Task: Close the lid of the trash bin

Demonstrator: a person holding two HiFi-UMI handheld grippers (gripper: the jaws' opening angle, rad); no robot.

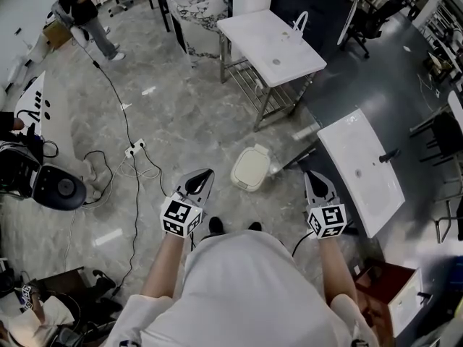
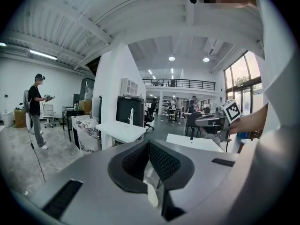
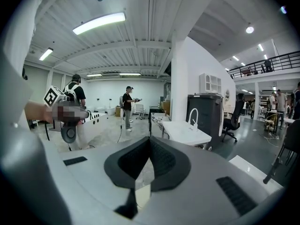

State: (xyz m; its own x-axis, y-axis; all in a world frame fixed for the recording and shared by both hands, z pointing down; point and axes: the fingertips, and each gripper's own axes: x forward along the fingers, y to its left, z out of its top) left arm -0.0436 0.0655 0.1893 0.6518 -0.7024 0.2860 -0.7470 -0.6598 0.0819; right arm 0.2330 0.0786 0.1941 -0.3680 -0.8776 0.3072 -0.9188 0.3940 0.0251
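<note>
A small cream trash bin (image 1: 250, 168) stands on the grey marble floor just ahead of the person's feet, and its lid looks flat down on top. My left gripper (image 1: 207, 173) hangs to the left of the bin, a short way off it. My right gripper (image 1: 310, 174) hangs to the right of it, also apart. In the left gripper view the jaws (image 2: 149, 143) meet at their tips with nothing between them. The right gripper view shows the same (image 3: 150, 138). A pale sliver of the bin (image 2: 153, 197) shows below the left jaws.
A white sink counter (image 1: 365, 186) stands close on the right and a white table (image 1: 255, 29) on a metal frame behind the bin. Cables and a power strip (image 1: 134, 149) lie on the floor at left, near a black round device (image 1: 61, 188). A person (image 1: 87, 9) stands far back left.
</note>
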